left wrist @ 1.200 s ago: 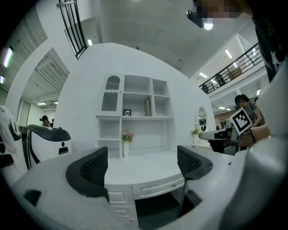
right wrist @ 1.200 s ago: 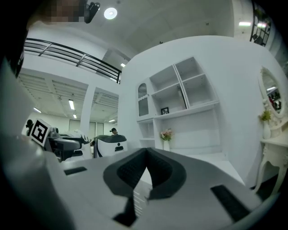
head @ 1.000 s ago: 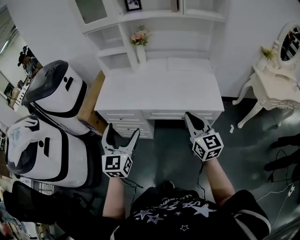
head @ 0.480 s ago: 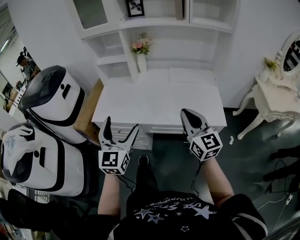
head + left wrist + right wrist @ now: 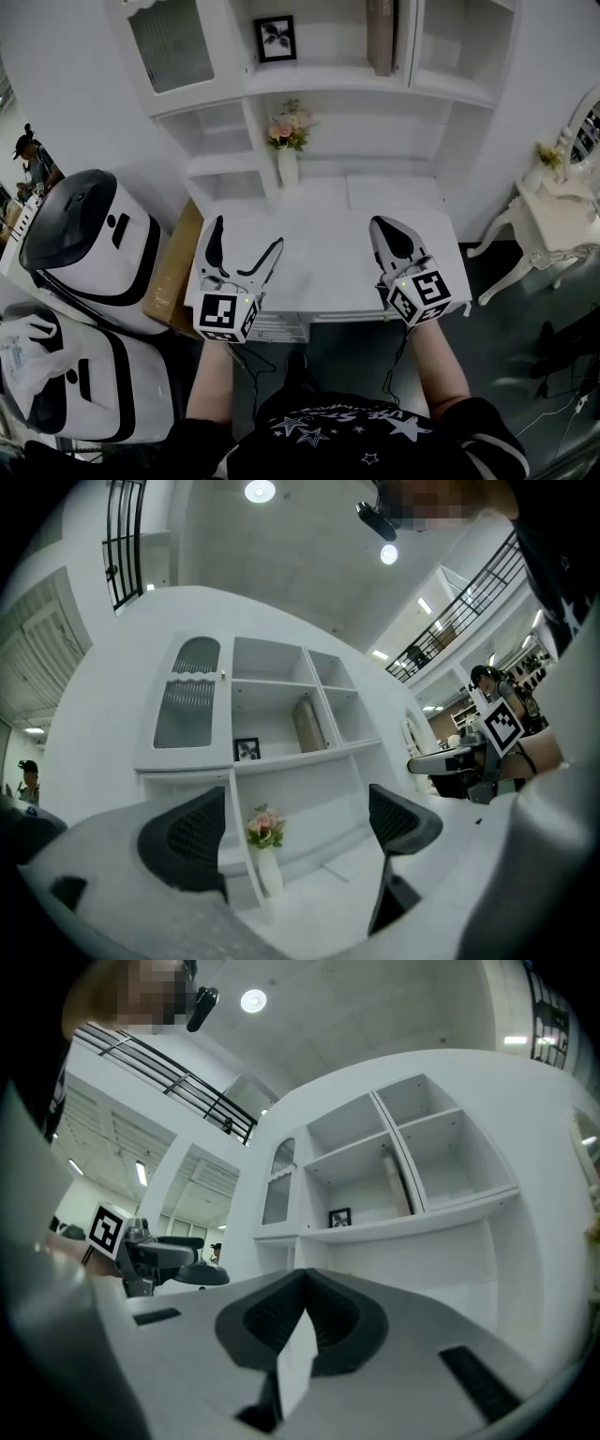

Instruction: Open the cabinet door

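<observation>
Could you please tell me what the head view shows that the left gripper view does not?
Only the head view shows the black-and-white marker cube on the left gripper and the dark grey floor. Only the left gripper view shows round ceiling lights and a black railing. Both show the frosted-glass cabinet door, small black-framed picture and pink flowers in a white vase.

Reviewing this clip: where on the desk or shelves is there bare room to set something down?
The desk top is bare from the flower vase forward, between left gripper and right gripper. The shelf between picture frame and book is free. Crowded: left of the desk, white containers and cardboard box.
</observation>
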`<state>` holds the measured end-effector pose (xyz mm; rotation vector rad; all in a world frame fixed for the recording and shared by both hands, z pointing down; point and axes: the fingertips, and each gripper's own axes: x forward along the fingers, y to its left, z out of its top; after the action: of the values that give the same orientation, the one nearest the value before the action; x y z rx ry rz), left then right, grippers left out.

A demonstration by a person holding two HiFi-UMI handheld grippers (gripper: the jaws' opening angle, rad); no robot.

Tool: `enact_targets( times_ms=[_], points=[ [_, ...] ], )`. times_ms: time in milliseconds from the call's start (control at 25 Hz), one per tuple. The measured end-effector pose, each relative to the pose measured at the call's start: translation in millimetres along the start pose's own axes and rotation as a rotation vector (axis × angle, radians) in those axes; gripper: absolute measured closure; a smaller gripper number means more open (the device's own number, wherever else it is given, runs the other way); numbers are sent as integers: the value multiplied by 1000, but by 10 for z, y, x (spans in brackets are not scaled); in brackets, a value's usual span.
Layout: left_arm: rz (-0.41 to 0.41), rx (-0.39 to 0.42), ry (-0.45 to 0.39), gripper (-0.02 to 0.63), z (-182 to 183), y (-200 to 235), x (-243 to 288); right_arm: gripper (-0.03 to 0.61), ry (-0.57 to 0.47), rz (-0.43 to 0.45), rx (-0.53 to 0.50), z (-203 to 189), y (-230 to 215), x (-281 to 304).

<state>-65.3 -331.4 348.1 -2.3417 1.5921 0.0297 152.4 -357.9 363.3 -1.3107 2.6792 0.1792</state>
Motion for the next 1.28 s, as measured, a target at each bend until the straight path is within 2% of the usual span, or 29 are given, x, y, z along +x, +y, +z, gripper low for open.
enact_targets(
  times_ms=[360,520,760,1000,1080,1200,1280],
  points=[
    [-77,58,-100,144,276,973,1107,572,-70,-14,-57,407,-196,1476],
    [-97,73,-158,144,451,1335,1422,572,-102,-30,-74,603,-250,2001],
    [-93,139,-237,145,822,1882,1782,572,-152,-55,-132,1006,-325,2694],
    [-111,189,-310,146,1202,2164,2020,572,-185,-30,-183,1399,-243,3133],
    [-113,204,-312,146,1306,2193,2082,572,-204,-19,-186,1515,-224,3226],
    [-90,204,-298,146,1446,2253,2215,572,-212,3,-185,1637,-240,3350],
    [-70,231,-349,146,1618,2312,2282,572,-220,20,-200,1722,-253,3411]
  ],
)
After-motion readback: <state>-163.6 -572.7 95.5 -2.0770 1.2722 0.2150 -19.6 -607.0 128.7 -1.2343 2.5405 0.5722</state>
